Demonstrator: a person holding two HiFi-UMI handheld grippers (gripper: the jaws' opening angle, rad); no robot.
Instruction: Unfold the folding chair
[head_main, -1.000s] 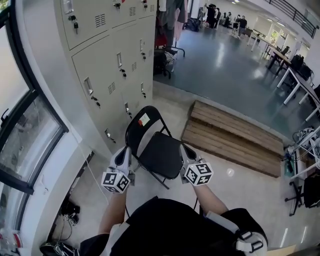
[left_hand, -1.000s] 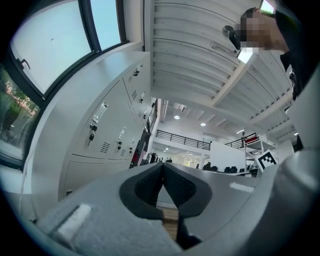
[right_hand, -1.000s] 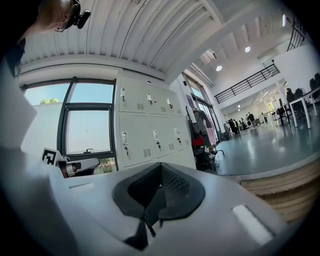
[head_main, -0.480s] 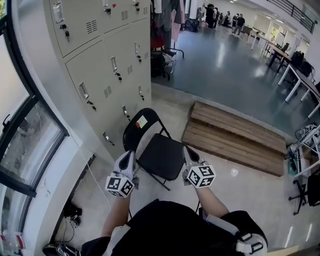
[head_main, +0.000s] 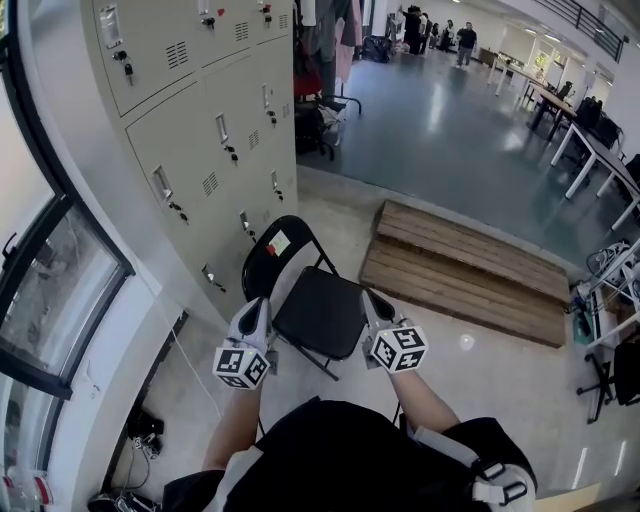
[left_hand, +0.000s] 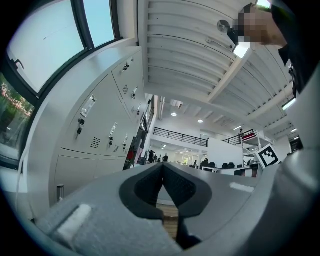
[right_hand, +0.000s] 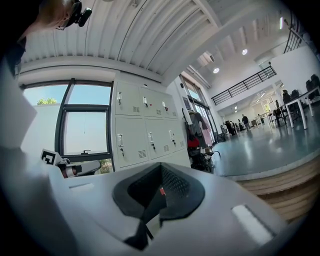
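**Position of the work item.** The folding chair (head_main: 318, 312) stands on the floor (head_main: 480, 395) directly ahead of the person, with the seat down and level and the backrest towards the lockers (head_main: 190, 120).

**Tool state.**
- The left gripper (head_main: 257, 304) sits just beside the left seat edge. Its jaws are pressed together with nothing between them.
- The right gripper (head_main: 369, 297) sits at the right seat edge. Its jaws are also clenched and empty.
- Whether either gripper touches the seat cannot be told.

**Clearances.**
- Left: the locker fronts run close behind the backrest. Whether they touch it cannot be told. The window (head_main: 50, 290) wall lies beyond them, and a white cable (head_main: 185, 362) crosses the narrow floor strip there.
- Right: a low wooden platform (head_main: 470, 270) lies near the chair, with a band of bare floor between the two.
- Ahead: the hall floor opens wide beyond the platform, with tables (head_main: 590, 150) along its right side.

**Change against one second ago.**
- The chair keeps the same open posture.
- Both grippers flank the seat as before, with jaws unchanged.
- The left gripper now sits slightly nearer the seat edge
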